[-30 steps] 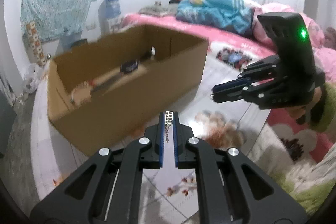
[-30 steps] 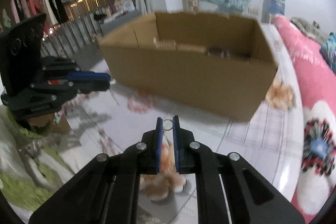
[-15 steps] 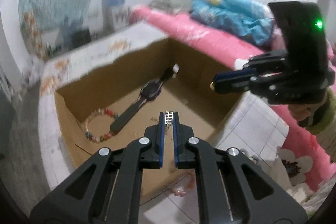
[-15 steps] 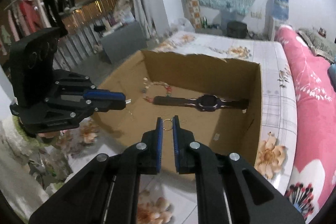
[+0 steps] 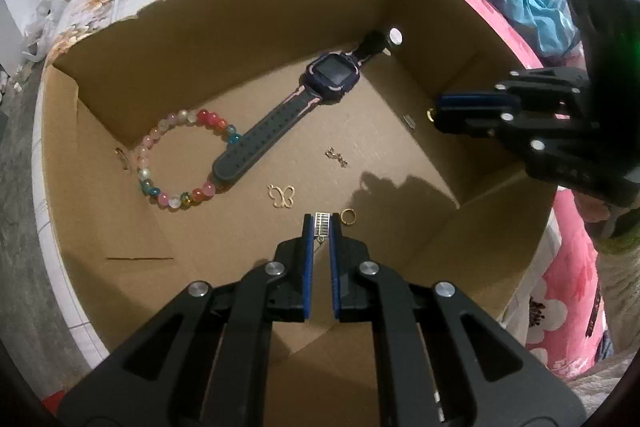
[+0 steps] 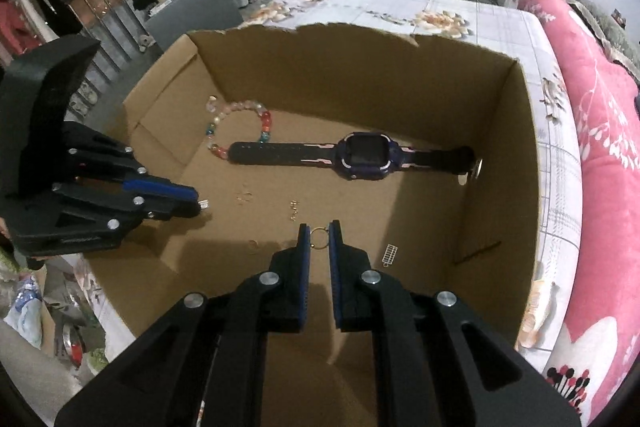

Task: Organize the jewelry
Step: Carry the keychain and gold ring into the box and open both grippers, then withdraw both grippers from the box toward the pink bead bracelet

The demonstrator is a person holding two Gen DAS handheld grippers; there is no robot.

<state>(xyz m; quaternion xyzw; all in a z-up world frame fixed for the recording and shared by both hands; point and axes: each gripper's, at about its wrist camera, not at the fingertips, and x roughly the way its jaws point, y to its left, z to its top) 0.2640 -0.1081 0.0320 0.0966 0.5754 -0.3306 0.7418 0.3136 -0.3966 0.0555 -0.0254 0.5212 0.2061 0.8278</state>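
Both claws hover over the open cardboard box point(image 5: 248, 39). Left claw point(image 5: 321, 227) is pinched narrow on a small ladder-shaped charm point(image 5: 322, 225); right claw point(image 6: 319, 238) is pinched narrow on a thin gold ring point(image 6: 319, 238). Inside the box lie a watch point(image 5: 316, 87), a bead bracelet point(image 5: 176, 159) touching its strap, and a butterfly charm point(image 5: 282, 195) near the strap end. Best move, likely: lower close to the box floor, release over bare cardboard clear of the watch, one claw at a time.

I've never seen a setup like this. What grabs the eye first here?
Probably the open cardboard box, with a dark watch stretched across its floor and a colourful bead bracelet beside the strap's end. Over it hang two black tools: the left tool pinches a small ladder-shaped charm, the right tool a thin gold ring.
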